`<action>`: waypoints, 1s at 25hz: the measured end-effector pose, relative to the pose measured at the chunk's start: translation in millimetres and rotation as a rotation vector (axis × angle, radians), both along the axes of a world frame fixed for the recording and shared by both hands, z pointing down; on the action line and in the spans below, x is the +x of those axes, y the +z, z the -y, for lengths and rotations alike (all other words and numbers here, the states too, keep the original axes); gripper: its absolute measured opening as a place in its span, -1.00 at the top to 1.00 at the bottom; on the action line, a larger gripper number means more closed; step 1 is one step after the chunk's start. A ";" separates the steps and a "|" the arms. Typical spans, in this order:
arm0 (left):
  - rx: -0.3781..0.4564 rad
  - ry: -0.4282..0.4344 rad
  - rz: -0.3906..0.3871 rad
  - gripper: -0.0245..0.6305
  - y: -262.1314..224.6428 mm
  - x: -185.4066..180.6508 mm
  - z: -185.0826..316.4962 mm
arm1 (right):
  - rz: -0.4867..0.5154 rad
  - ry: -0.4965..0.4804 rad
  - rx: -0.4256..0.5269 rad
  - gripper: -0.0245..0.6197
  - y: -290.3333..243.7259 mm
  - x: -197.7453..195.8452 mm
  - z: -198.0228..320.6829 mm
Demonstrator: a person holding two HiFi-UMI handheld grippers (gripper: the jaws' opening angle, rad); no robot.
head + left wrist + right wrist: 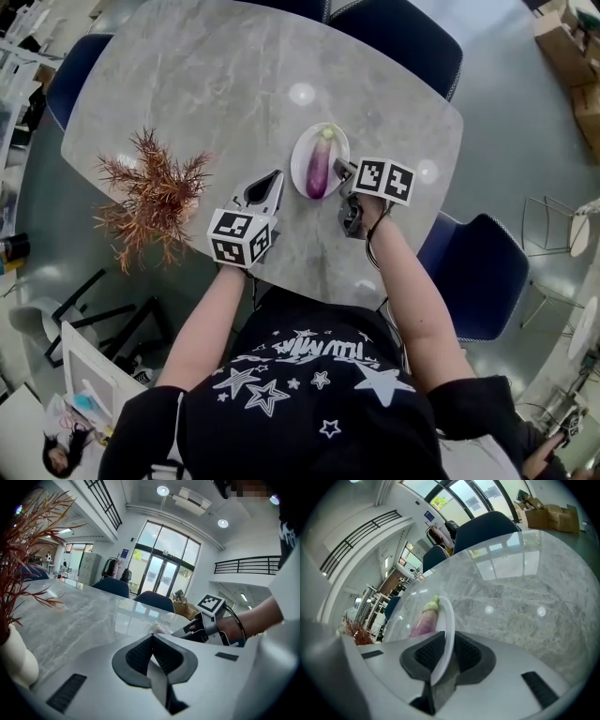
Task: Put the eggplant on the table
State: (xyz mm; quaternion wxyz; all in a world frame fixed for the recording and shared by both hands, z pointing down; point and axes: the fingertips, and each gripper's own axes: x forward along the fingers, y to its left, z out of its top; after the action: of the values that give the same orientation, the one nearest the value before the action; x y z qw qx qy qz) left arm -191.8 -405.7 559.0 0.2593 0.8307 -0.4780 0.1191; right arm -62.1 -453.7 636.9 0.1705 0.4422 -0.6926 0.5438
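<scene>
A purple eggplant (319,169) with a green stem lies on a small white plate (301,175) on the grey marble table (234,84). My right gripper (343,171) is shut on the plate's right rim. In the right gripper view the rim (449,620) runs between the pads, and the eggplant (424,618) lies just left of it. My left gripper (277,175) sits just left of the plate, shut with nothing in it. Its tips (151,635) meet, and the right gripper (185,630) shows beyond them.
A dried reddish plant (155,192) in a white vase (16,660) stands at the table's left near my left gripper. Blue chairs stand at the far side (403,37), the right (473,272) and the far left (75,70). Cardboard boxes (567,47) sit on the floor.
</scene>
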 end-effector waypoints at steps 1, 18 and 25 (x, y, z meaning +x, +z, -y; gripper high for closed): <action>0.001 0.001 0.005 0.90 0.0 -1.0 -1.2 | -0.024 -0.009 0.008 0.78 0.0 -0.1 -0.1; 0.019 -0.013 -0.023 0.90 -9.9 -16.2 -23.7 | -0.143 0.117 0.066 0.73 -11.8 26.7 -12.2; 0.039 0.003 -0.035 0.90 -13.9 -31.7 -36.6 | -0.132 0.221 0.119 0.73 -28.3 39.8 -31.9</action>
State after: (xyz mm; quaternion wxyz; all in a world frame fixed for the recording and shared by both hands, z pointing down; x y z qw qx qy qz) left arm -223.5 -369.0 545.1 0.2511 0.8382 -0.4746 0.0954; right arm -22.3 -421.7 608.6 0.1285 0.5599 -0.6581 0.4868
